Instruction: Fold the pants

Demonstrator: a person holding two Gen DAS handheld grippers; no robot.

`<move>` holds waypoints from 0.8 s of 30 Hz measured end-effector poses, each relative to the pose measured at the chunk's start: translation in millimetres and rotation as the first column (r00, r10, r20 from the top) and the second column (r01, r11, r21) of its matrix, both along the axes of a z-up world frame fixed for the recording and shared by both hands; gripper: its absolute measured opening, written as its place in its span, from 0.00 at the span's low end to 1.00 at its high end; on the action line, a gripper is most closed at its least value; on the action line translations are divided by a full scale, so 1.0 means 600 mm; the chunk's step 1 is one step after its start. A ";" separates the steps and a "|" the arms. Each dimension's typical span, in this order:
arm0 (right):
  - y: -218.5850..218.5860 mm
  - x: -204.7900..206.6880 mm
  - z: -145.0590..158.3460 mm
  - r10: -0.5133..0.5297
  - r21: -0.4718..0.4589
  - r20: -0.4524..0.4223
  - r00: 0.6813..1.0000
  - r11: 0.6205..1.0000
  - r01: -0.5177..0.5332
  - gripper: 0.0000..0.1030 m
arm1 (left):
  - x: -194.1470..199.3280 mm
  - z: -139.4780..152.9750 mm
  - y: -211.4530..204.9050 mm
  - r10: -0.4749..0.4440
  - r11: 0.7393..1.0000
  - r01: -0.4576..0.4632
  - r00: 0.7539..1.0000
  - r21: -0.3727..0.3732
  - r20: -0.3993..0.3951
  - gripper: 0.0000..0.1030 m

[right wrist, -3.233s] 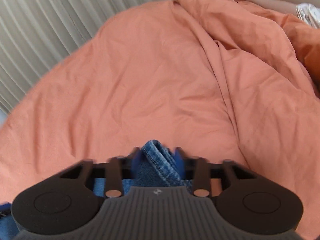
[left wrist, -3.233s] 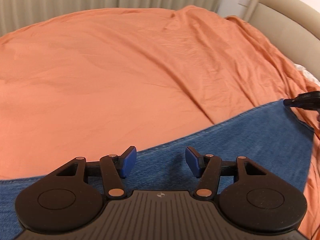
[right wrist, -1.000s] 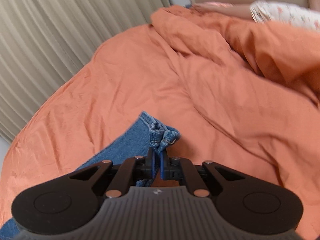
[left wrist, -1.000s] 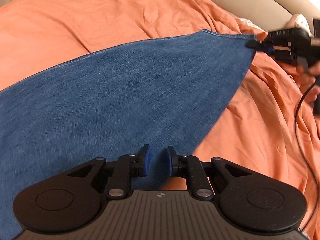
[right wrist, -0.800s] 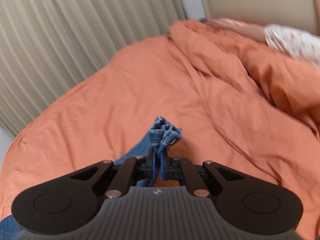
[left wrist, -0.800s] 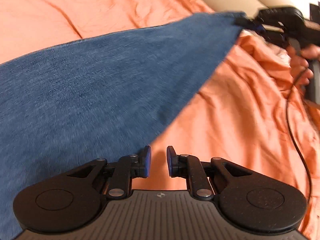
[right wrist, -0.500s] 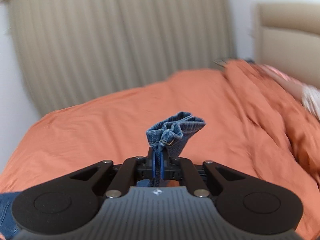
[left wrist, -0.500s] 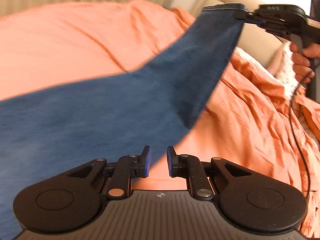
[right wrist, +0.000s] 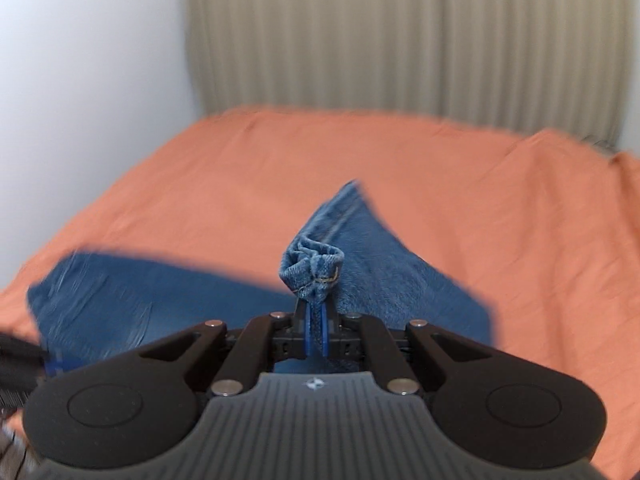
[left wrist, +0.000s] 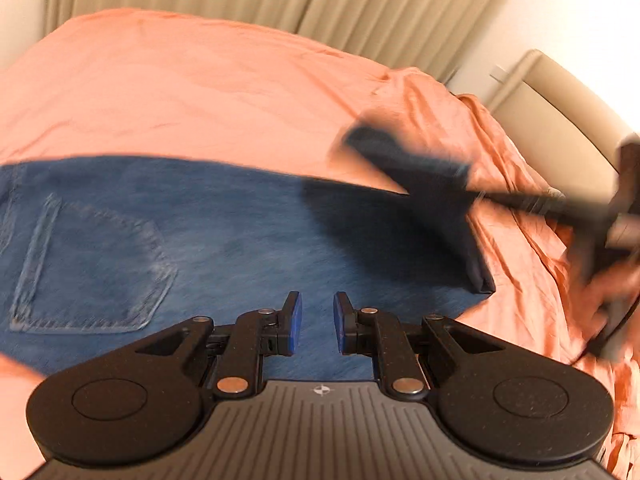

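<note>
Your right gripper, clamped on the bunched hem, has swung the leg up and over the jeans, so the first fold is nearly laid. Your left gripper hovers with fingers apart. The pants lie on an orange bedspread before beige curtains

The pants are mid-blue denim with paler stitching outlining the back pocket. They lie on an orange bed cover. The curtain is beige with vertical pleats, the wall white, the headboard beige.
</note>
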State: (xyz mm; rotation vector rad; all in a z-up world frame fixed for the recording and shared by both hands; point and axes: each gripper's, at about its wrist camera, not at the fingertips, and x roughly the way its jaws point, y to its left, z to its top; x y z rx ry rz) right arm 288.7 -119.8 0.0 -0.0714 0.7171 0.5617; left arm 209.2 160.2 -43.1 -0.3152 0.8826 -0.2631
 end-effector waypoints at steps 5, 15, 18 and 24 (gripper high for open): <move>0.060 -0.033 -0.146 0.050 -0.110 -0.159 0.986 0.992 -0.068 0.00 | -0.013 -0.026 0.043 0.017 0.999 -0.019 0.999 -0.044 -0.037 0.24; 0.047 -0.016 -0.167 0.036 -0.038 -0.247 0.968 0.998 -0.047 0.16 | 0.012 -0.070 0.060 0.032 0.973 -0.052 0.995 -0.225 -0.095 0.50; 0.033 -0.015 -0.149 0.064 0.030 -0.283 0.957 0.998 -0.058 0.49 | 0.035 -0.080 0.056 0.042 0.958 -0.068 0.994 -0.277 -0.098 0.57; -0.019 -0.012 -0.125 0.041 0.057 -0.181 0.983 0.998 -0.031 0.64 | 0.104 -0.120 0.052 0.109 0.900 -0.154 0.985 -0.407 -0.134 0.59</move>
